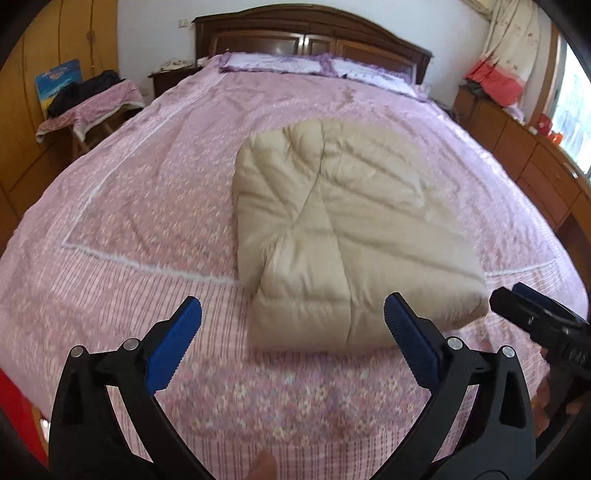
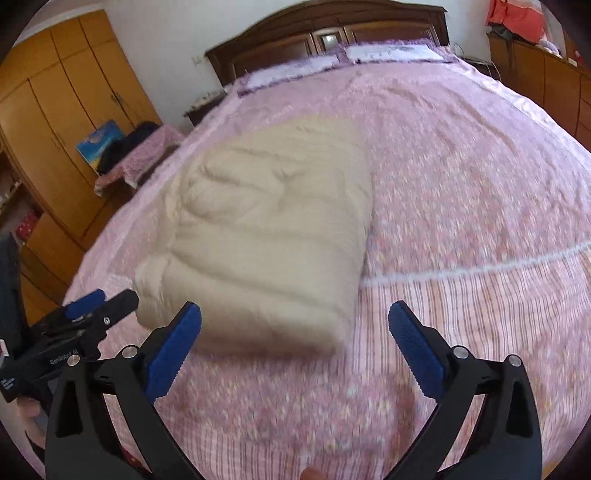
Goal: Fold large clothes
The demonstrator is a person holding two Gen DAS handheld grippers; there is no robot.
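Blue-padded jaws of the left gripper are seen spread wide in the left wrist view, with nothing between them but pink bedcover; the right gripper is likewise held fully apart and empty above the cover. No earlier picture is given, so only this state is told.

Just beyond both sets of pads, the beige padded garment is laid as a thick, squarish bundle on the bed, near the foot end and roughly midway across. Its near edge is rounded and doubled over, and layered folds are visible at its left corner in the right wrist view. Neither gripper is touching it.

The fold is judged to be largely done, with the bundle released. What remains is probably a last tidy or a further halving; for that, the near edge would need to be pinched at two corners, well apart, and deep enough that all the layers are caught, since puffy filling is likely to spring open.

Further out, two pillows are set against a dark wooden headboard, and a cloth-draped stool is stood beside the bed.
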